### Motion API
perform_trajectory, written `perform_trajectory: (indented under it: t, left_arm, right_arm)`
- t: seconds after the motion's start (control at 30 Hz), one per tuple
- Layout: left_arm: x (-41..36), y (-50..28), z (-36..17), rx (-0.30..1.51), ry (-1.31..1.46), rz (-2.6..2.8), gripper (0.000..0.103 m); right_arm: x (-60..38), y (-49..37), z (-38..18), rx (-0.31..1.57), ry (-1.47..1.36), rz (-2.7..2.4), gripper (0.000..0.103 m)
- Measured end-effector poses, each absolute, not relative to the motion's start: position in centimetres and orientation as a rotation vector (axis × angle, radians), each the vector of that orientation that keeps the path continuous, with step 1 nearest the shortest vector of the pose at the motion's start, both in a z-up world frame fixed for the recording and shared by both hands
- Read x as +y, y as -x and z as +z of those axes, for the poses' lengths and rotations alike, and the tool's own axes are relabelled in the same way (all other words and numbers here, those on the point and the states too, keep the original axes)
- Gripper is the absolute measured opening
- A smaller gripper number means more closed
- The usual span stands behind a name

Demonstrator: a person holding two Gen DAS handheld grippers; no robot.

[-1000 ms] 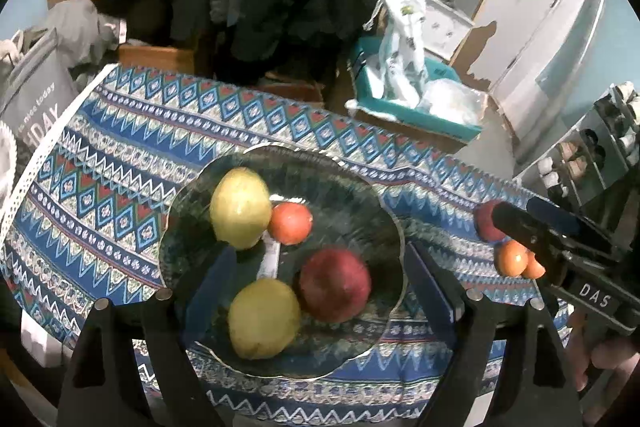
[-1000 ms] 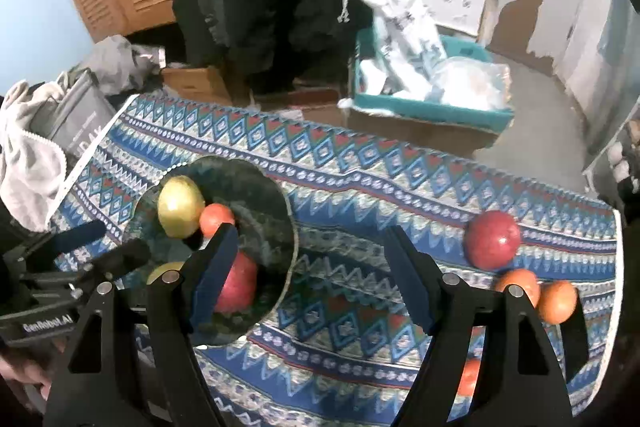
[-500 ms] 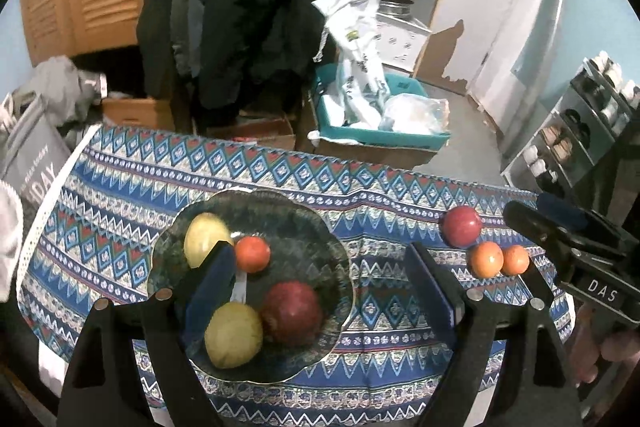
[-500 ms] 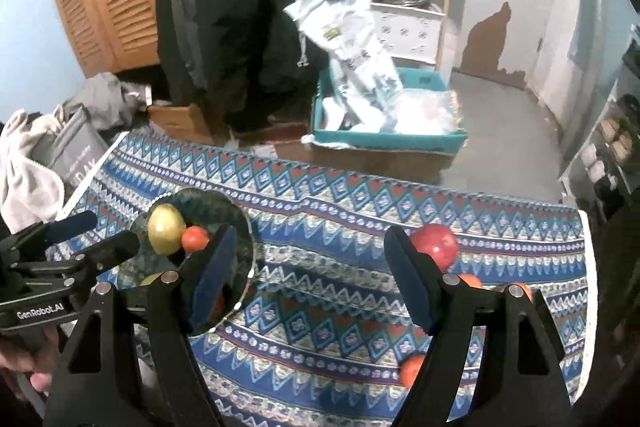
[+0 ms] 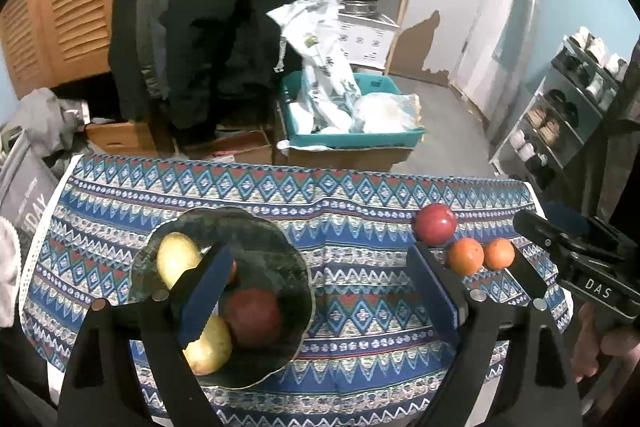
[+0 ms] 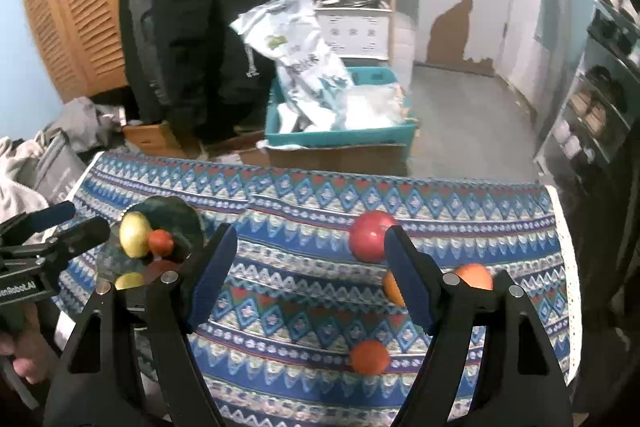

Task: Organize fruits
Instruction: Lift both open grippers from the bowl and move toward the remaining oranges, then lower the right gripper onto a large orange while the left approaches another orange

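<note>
Both grippers pulling back higher from the table than before, left gripper (image 5: 316, 301) jaws opening, empty, above the plate (image 5: 280, 239), right gripper (image 6: 308, 275) jaws standing wide, empty, near the red apple (image 6: 366, 235).

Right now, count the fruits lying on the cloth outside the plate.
4: red apple farthest back; left orange half behind a finger; right orange beside it; near orange closest. More may be hidden.

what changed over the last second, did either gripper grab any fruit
No grab. Both grippers pulled back and up from the table, so the plate and fruit look smaller and more of the room shows. The left gripper is opening with nothing between its jaws; the right gripper is open and empty. Fruit on the plate and the red apple and oranges on the cloth stayed put.
</note>
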State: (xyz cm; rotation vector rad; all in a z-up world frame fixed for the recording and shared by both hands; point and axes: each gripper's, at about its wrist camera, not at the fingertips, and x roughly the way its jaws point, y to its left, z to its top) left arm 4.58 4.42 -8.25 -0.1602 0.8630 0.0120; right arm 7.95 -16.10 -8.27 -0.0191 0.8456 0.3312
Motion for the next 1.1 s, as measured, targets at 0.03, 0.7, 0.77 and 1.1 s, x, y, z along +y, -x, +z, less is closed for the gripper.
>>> perform_trajectory:
  t: [0.03,0.7,0.77,1.1]
  left_arm:
    - [4.0,-4.7,-8.2,0.864,0.153,0.007,0.09]
    - [-2.9,-8.2,-10.3,0.926,0.057,-0.068,0.093]
    - [-3.3,-8.8,-11.1,0.948,0.049,-0.069,0.093]
    - [-4.4,-11.5,-15.6,1.031,0.027,-0.055,0.093]
  right_arm:
    - [-16.7,-7.9,-8.3,0.845,0.015,0.322,0.077]
    - [-25.4,-8.6,-12.0,0.906,-0.068,0.185,0.077]
    - [-25.7,-9.0,-12.8,0.923,-0.075,0.183,0.077]
    - [-25.0,-12.0,-17.9,1.036,-0.07,0.209,0.077]
